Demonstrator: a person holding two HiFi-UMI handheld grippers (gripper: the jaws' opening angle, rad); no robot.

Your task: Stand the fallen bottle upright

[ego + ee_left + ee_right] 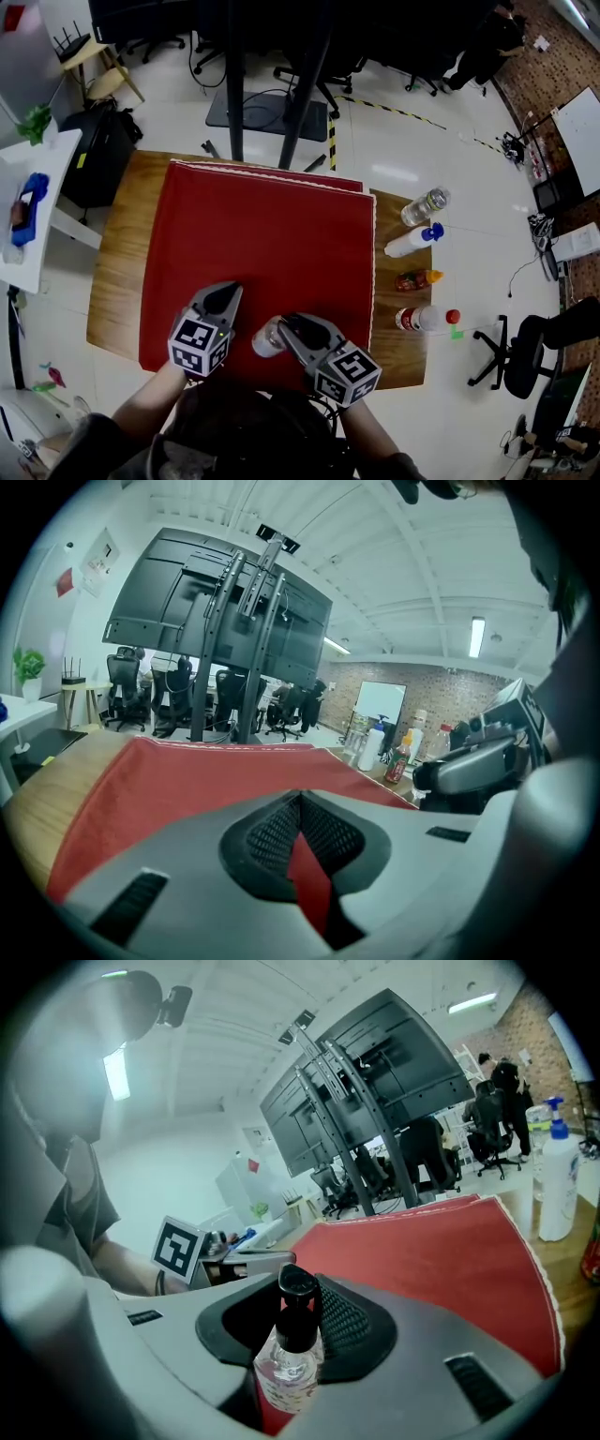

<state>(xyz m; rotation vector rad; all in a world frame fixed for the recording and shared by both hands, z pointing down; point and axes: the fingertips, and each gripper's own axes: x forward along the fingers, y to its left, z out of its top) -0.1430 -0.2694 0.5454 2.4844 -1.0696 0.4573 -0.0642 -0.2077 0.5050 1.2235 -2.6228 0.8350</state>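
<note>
Gently: right tool [298, 330] grips the bottle [265, 341], left tool [220, 298] closed, empty; set its base flat on the red cloth [272, 225], lower centre.

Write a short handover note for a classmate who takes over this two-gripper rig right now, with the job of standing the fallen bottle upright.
Left gripper: jaws together, nothing in them, over the red cloth.
Right gripper: jaws closed on the small clear pump bottle, near the cloth's near edge.
Done: bottle grasped. Whether it touches the cloth cannot be told.
Left: set it base down on the cloth, open the jaws, back away.
The other bottles are apart at the table's right edge.
</note>
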